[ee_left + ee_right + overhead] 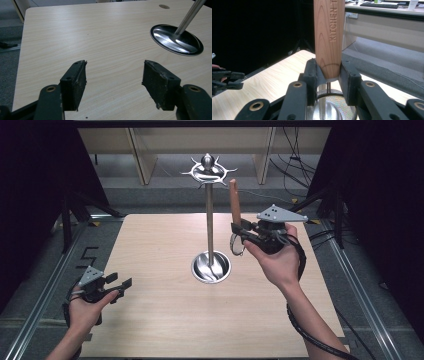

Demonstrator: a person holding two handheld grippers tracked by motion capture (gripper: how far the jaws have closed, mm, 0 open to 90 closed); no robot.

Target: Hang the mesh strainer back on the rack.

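A chrome stand (209, 220) rises from a round dish base (211, 266) at the table's middle, with a crown of hooks (208, 169) on top. To its right, raised above the table, my right gripper (241, 231) is shut on a wooden-handled strainer (234, 202). The handle (329, 37) points up between the jaws and the metal mesh bowl (332, 107) hangs below them. My left gripper (120, 282) rests low at the table's front left. Its jaws stand open with nothing between the pads (75, 82), and the stand's base (176, 39) lies ahead to its right.
The light wooden table (165, 320) is bare around the stand. Dark curtains flank both sides, metal rails run along the floor (45, 290), and shelving and cables sit behind. A small hole (164, 6) marks the table's far part.
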